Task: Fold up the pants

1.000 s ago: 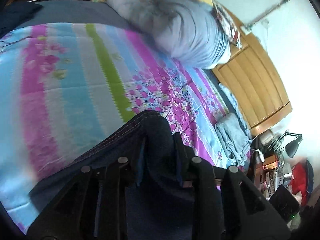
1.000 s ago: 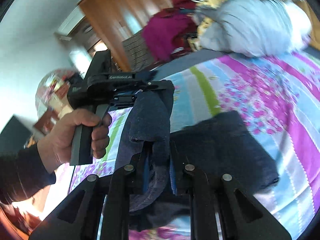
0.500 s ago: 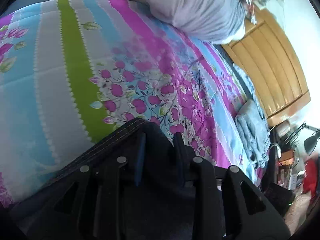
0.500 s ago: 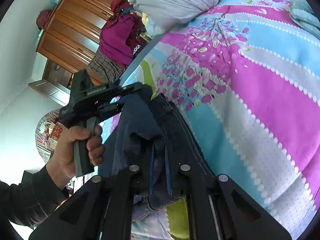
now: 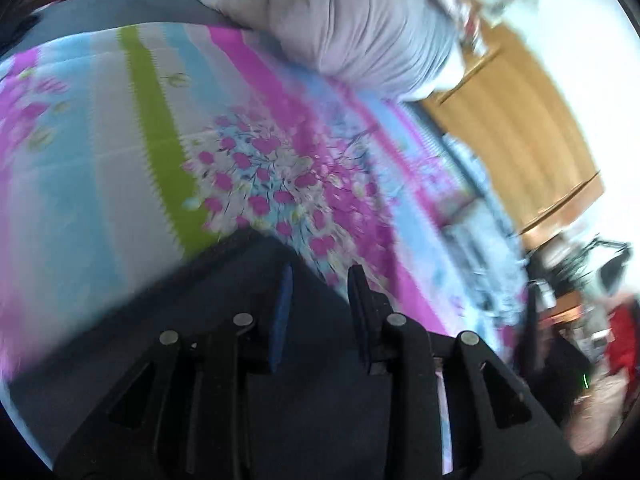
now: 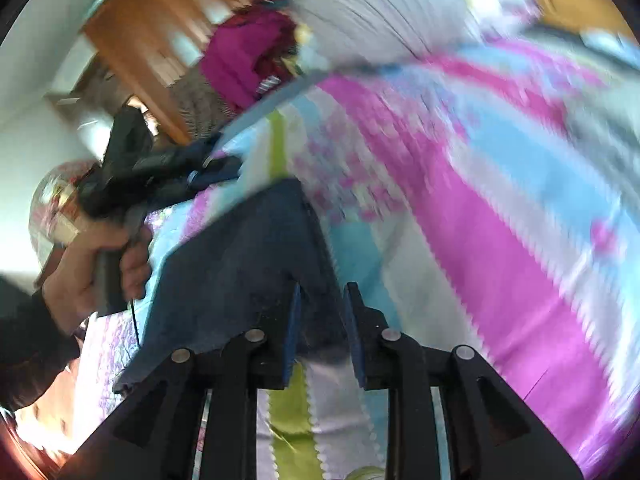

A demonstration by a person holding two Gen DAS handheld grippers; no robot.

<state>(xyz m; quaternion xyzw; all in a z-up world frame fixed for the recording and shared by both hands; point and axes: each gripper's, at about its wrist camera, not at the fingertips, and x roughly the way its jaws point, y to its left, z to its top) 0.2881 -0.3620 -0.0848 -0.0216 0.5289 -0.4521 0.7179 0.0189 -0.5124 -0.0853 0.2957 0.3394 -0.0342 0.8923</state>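
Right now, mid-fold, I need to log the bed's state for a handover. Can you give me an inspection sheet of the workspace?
Surface: striped floral bedspread in pink, blue and green; picture blurred.
Job's things: dark pants lying partly flat on the bedspread.
Clutter: grey pillow at the far end; magenta clothes pile behind it; folded grey cloth near the bed's edge.
Grippers: left gripper pinches dark pants fabric. Right gripper is open; its jaws have just been opening, with a pants edge between them.
Cables: thin dark cord hangs below the left gripper's handle.
Surroundings: wooden wardrobe; desk lamp, blurred.
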